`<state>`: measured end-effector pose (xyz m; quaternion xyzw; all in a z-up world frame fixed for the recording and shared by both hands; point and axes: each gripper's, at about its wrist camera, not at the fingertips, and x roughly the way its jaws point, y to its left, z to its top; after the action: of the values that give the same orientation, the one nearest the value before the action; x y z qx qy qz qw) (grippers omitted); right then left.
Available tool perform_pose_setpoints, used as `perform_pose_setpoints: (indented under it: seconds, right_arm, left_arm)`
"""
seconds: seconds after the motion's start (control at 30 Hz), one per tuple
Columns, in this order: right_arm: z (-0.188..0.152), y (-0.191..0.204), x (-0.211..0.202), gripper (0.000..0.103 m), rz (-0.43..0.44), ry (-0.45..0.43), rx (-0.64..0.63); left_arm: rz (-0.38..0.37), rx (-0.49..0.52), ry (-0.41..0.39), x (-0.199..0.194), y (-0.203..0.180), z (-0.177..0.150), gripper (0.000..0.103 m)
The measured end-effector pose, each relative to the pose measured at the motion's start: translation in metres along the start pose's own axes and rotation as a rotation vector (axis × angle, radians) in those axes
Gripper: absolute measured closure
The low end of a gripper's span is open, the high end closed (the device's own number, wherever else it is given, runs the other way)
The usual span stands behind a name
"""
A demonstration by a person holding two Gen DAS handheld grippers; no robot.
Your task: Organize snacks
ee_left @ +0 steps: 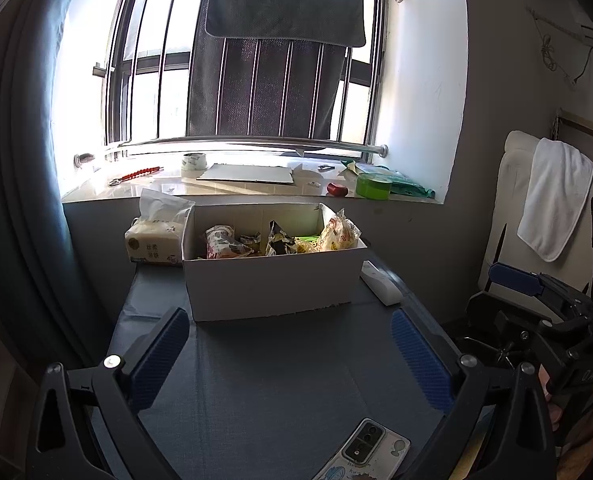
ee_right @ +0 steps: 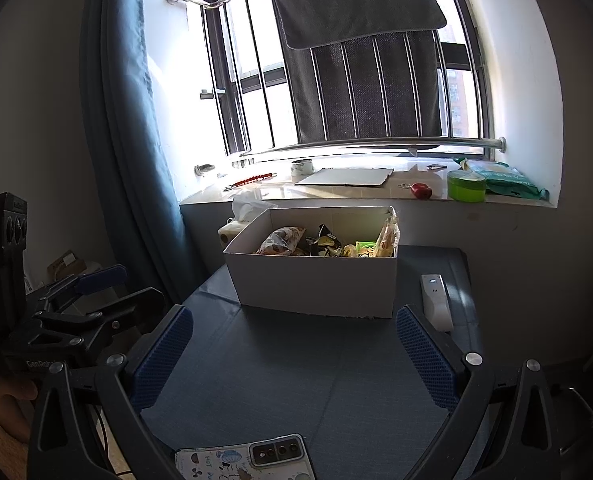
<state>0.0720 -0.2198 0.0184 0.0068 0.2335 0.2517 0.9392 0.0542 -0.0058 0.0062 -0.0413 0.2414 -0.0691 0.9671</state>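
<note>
Ahead of both tongs, bare table mat (ee_left: 272, 364) runs to the white box (ee_left: 272, 284), which blocks the way. A phone (ee_right: 244, 460) lies beneath them; a white remote (ee_right: 436, 300) flanks the box.

We are looking at a small table (ee_left: 256, 380) covered in a dark grey-blue mat. A white cardboard box (ee_left: 272, 280) holding snack packets is sitting toward its far edge. A soft pack of tissues (ee_left: 154, 242) is lying just beside the box's left end, and a white remote-like device (ee_right: 436, 300) is resting near its right end. A phone (ee_right: 242, 460) in a patterned case is lying face down at the near edge.
</note>
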Motion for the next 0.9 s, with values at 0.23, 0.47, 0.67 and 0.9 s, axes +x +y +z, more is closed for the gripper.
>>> perform_pose_setpoints:
  seconds: [0.23,0.47,0.67,0.9]
  right_arm:
    - [-0.0001,-0.0009,0.0004,0.000,0.000,0.002,0.002]
    - [-0.0007,-0.0010,-0.0003,0.000,-0.004,-0.001,-0.004]
    - [-0.0009,-0.0006,-0.0010,0.000,-0.006,-0.002,-0.003]
    - [-0.0013,0.0000,-0.0005,0.000,-0.005,0.002,-0.006]
  left_arm:
    - [-0.004,-0.003,0.005,0.0007,0.0000,-0.0012,0.000]
    - [-0.016,-0.004,0.003,0.0009,0.0001,-0.0011,0.000]
    - [-0.005,0.001,0.009,0.0012,-0.0019,-0.0025,0.000]
    - [-0.010,0.004,0.007,0.0003,-0.0027,-0.0029,0.000]
